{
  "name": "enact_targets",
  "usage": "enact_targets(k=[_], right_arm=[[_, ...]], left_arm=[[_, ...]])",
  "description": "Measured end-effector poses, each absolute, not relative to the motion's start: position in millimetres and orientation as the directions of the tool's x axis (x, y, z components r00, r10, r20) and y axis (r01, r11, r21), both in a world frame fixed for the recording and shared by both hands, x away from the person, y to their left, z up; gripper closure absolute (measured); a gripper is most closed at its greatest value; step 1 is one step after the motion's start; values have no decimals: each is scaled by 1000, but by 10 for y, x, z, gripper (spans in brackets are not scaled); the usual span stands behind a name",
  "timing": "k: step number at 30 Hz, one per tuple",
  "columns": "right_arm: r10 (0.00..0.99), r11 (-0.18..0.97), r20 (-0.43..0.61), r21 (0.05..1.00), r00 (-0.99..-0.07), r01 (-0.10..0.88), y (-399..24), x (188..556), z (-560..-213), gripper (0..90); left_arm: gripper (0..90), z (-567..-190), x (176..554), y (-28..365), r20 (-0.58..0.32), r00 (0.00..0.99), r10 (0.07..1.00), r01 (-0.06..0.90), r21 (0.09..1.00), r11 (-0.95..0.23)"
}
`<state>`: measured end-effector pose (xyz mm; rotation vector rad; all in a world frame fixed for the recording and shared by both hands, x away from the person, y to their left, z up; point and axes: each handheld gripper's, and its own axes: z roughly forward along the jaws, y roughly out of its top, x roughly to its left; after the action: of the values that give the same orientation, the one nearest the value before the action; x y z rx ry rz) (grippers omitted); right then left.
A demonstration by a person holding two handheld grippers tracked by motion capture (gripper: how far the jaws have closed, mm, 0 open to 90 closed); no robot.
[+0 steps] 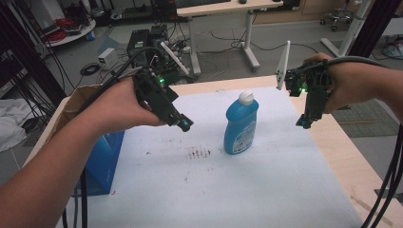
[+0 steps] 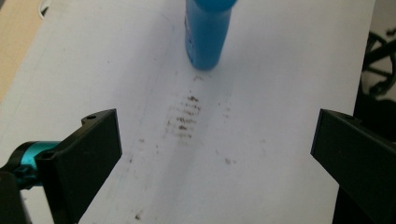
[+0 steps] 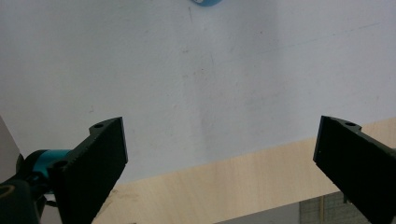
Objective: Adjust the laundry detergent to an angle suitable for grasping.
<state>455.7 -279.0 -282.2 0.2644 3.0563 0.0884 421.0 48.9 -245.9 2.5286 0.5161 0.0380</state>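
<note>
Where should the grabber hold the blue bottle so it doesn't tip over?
Probably around the middle of the blue bottle's body, coming in level from the side. It stands upright and narrows toward its white cap, so the wider body gives the open left gripper fingers more to press on.

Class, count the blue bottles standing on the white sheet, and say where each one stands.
1. The blue bottle stands upright near the middle of the white sheet, just right of the brown smudges, between the two open tools and touched by neither.
</note>
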Motion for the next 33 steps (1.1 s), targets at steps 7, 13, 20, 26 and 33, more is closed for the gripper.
enact_targets(k=[7,13,20,26,33], right_arm=[[176,983,-65,64,-982,172,-2813,4544,-2825,22],[177,983,-66,67,-982,173,-2828,4536,-2831,22],[175,983,-72,63,-982,171,-2841,4532,-2843,22],[174,983,-69,66,-982,170,-2854,4531,-2849,22],[180,982,-67,63,-981,176,-2875,4529,-2852,22]], left_arm=[[17,-2517,4300,361,-112,915,387,380,561,-736],[17,-2587,4347,206,-127,906,404,399,575,-714],[17,-2708,4394,-8,-148,902,407,409,598,-689],[17,-2814,4430,-153,-127,902,413,404,585,-703],[17,-2910,4466,-274,-128,905,407,399,591,-701]])
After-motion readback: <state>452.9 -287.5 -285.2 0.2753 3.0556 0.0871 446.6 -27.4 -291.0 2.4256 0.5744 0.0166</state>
